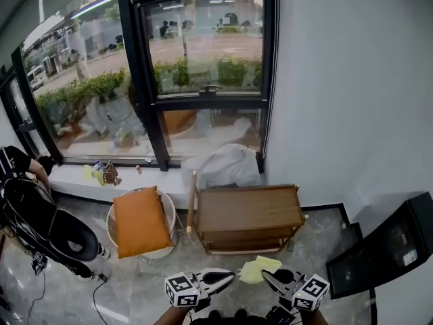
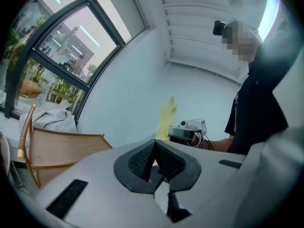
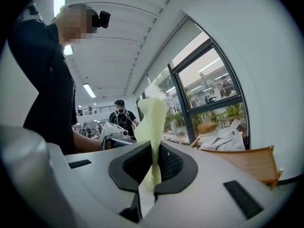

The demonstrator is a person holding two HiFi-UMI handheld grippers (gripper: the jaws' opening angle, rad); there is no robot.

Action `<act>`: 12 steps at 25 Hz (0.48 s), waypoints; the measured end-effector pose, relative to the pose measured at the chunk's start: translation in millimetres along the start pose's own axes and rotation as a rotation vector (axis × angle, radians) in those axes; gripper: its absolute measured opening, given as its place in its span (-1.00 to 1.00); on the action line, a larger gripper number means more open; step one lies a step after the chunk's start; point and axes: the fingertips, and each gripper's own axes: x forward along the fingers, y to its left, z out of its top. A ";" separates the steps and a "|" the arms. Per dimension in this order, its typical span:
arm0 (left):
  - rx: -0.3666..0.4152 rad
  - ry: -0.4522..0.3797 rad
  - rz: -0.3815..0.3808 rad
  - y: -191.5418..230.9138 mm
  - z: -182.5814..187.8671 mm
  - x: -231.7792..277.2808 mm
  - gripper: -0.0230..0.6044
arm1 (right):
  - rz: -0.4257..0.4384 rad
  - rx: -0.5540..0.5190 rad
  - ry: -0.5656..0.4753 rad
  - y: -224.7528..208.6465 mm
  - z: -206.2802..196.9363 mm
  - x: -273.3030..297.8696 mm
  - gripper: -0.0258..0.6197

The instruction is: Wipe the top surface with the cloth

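Looking through the head view, we note the right hand-held gripper [image 1: 267, 277] holding a pale yellow cloth [image 1: 259, 269] near a low brown wooden table [image 1: 247, 208], not yet on it.

Left gripper view: the left hand-held gripper [image 2: 155, 161] is clenched and empty.

Right gripper view: the jaws pinch the cloth.

We judge wiping not begun. The next move calls for laying the cloth on the tabletop.

cloth [image 1: 259, 269] in right gripper [image 1: 266, 277]: pale yellow | table [image 1: 249, 208] ahead: brown wood | cushion [image 1: 140, 222] past left gripper [image 1: 229, 275]: orange | cubes [image 1: 181, 290]: black-and-white squares | pads [image 3: 173, 164]: black net pattern | floor [image 1: 135, 296]: grey marble | wall [image 1: 338, 80]: white
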 end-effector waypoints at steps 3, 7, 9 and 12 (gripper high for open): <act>0.048 0.006 -0.013 -4.0 12.8 -7.5 -0.90 | -0.014 0.030 -0.008 5.1 9.5 11.1 -0.82; 0.041 -0.023 -0.004 -7.5 16.0 -26.0 -0.90 | -0.002 0.034 -0.008 14.1 16.8 22.5 -0.82; 0.037 -0.003 -0.006 -10.4 7.4 -31.5 -0.90 | 0.024 0.045 -0.037 22.2 22.7 23.7 -0.82; 0.028 0.027 -0.030 -19.3 -1.6 -37.8 -0.90 | 0.023 0.049 -0.044 29.8 22.4 29.0 -0.82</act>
